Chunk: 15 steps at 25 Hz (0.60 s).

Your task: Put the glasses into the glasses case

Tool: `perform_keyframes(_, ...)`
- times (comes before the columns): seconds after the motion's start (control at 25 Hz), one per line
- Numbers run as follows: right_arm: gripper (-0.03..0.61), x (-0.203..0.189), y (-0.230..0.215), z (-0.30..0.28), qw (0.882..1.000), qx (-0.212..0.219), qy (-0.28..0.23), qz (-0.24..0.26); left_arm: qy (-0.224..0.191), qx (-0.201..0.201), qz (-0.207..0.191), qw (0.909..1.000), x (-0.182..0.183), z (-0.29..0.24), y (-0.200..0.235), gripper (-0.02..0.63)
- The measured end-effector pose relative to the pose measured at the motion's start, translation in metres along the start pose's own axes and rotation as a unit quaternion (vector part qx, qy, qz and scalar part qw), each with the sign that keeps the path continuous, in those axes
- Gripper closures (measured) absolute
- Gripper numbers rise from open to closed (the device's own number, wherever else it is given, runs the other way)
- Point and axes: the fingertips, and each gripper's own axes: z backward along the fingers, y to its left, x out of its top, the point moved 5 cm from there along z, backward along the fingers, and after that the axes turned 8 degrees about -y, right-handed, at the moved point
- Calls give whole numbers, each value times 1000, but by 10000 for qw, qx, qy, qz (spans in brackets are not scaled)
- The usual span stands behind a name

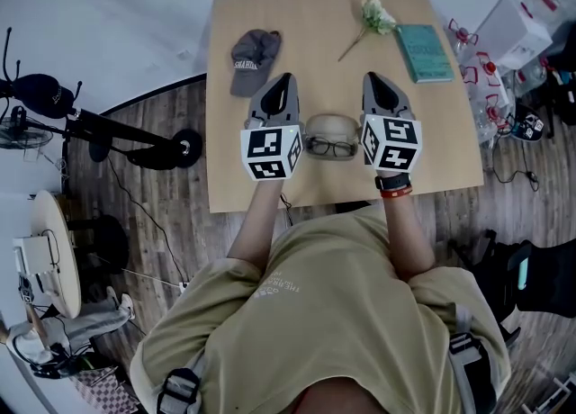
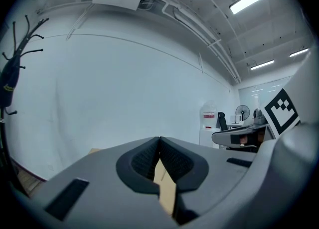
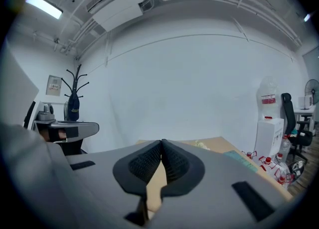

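Note:
Black-framed glasses point(image 1: 331, 147) lie near the front edge of the wooden table point(image 1: 306, 7), right against the near side of a rounded beige glasses case point(image 1: 330, 123). My left gripper point(image 1: 287, 79) hovers to the left of both and my right gripper point(image 1: 373, 79) to the right, each pointing away from me across the table. In the left gripper view the left gripper point(image 2: 159, 140) has its jaw tips meeting with nothing between them. The right gripper point(image 3: 161, 142) is likewise shut and empty. Neither gripper view shows the glasses or the case.
A grey cap point(image 1: 254, 57) lies at the back left of the table, a small flower sprig point(image 1: 373, 18) at the back middle and a teal book point(image 1: 425, 52) at the back right. Bottles and boxes point(image 1: 504, 52) crowd the floor to the right.

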Motion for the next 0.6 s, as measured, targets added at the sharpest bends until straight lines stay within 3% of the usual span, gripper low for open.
perform_keyframes(0.6,563,-20,-6,-17,9993,156,350,-13,339,13,100,9994,-26,-6,9,591)
